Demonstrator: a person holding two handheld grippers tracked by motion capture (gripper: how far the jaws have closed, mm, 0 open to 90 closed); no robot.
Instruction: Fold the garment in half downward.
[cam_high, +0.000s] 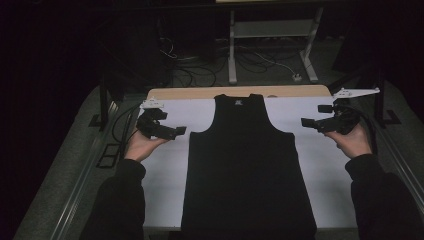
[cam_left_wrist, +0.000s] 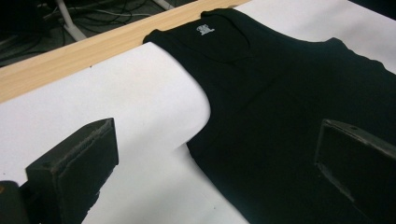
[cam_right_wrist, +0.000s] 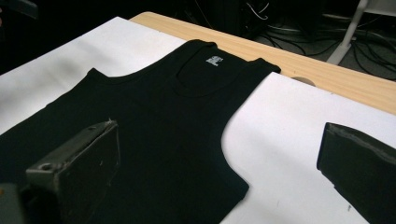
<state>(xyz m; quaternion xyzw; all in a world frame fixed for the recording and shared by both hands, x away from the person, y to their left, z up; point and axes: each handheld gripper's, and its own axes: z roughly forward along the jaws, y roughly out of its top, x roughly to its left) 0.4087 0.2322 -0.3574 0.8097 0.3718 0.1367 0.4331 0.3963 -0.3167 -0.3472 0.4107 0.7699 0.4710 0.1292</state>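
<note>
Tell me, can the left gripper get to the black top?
Probably yes. The left gripper is held open beside the top, which lies flat on the white sheet, with nothing between them.

Dark long sleeves (cam_high: 120, 200) — black tools (cam_high: 181, 131) with grey top plates.

1. White table cover (cam_high: 165, 165) lies bare at 9 and 3 o'clock of the black tank top (cam_high: 247, 165); passage is free.
2. Wooden table edge (cam_high: 200, 93) at 12 o'clock is unobstructed.
</note>
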